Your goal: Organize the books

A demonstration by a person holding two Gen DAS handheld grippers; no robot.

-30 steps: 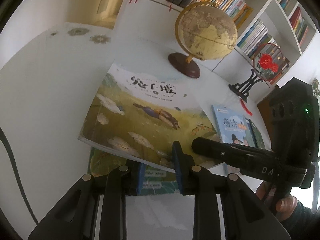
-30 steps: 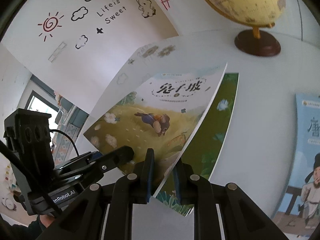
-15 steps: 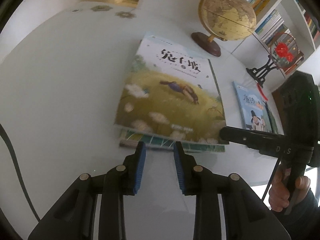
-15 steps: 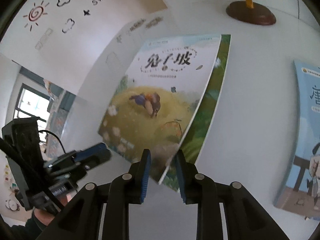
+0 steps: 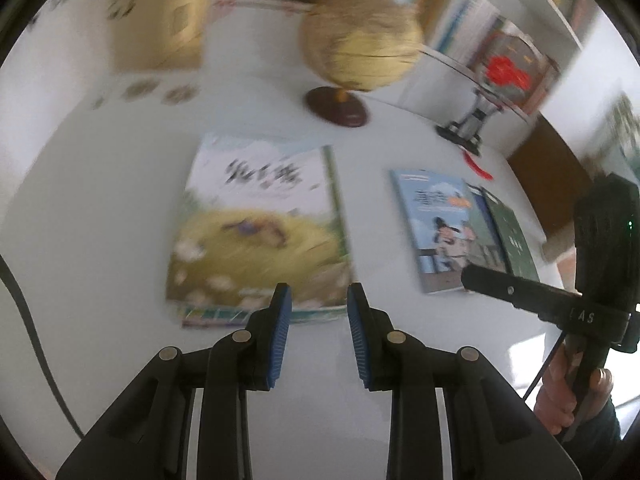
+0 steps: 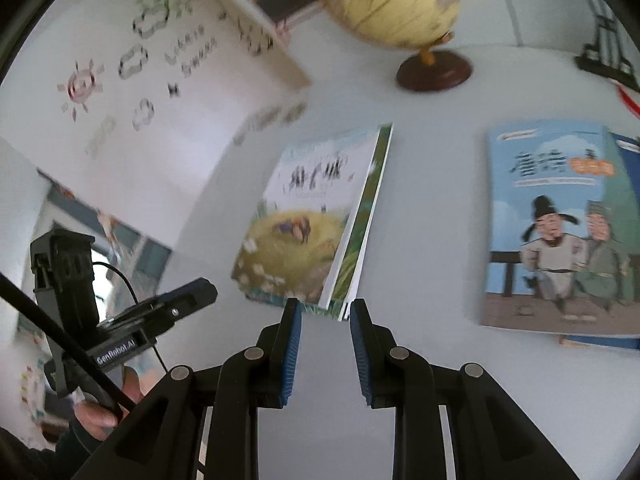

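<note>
Books (image 5: 256,236) sit stacked on the worktop (image 5: 100,240), both tools (image 5: 316,300) (image 6: 325,312) spread and empty; a careless nudge could knock the stack crooked.

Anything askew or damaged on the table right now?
No damage or spill visible. The two stacks are loosely squared: the yellow-meadow book sits offset on the green book beneath, leaving a green strip exposed; the blue poetry book only partly covers the books under it. Both frames are motion-blurred.
</note>
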